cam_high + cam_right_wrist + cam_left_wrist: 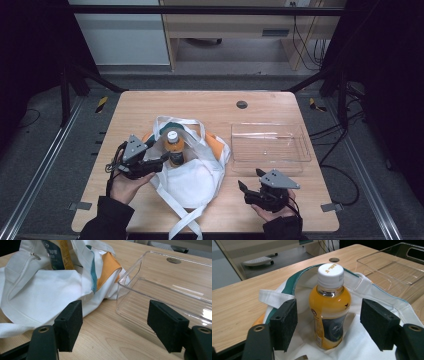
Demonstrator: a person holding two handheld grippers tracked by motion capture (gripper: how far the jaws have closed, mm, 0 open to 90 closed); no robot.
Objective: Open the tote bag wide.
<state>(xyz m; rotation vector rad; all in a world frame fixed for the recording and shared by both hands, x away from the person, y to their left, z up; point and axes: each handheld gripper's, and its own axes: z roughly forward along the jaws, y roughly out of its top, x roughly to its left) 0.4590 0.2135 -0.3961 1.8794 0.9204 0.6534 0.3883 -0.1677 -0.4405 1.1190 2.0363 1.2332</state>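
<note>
the orange drink bottle [330, 306] stands upright in the mouth of the white tote bag [192, 175], left of the table's middle. the left gripper [328, 323] has its jaws spread wide, one on each side of the bottle, not touching it. the step looks like a grasp: close evenly on the labelled body below the shoulder, keeping the bag's rim and strap out of the pads. the right gripper [260, 187] rests near the right front edge, jaws also apart, holding nothing. a clear tray [270, 142] lies empty just right of the bag; loose fabric could snag.
</note>
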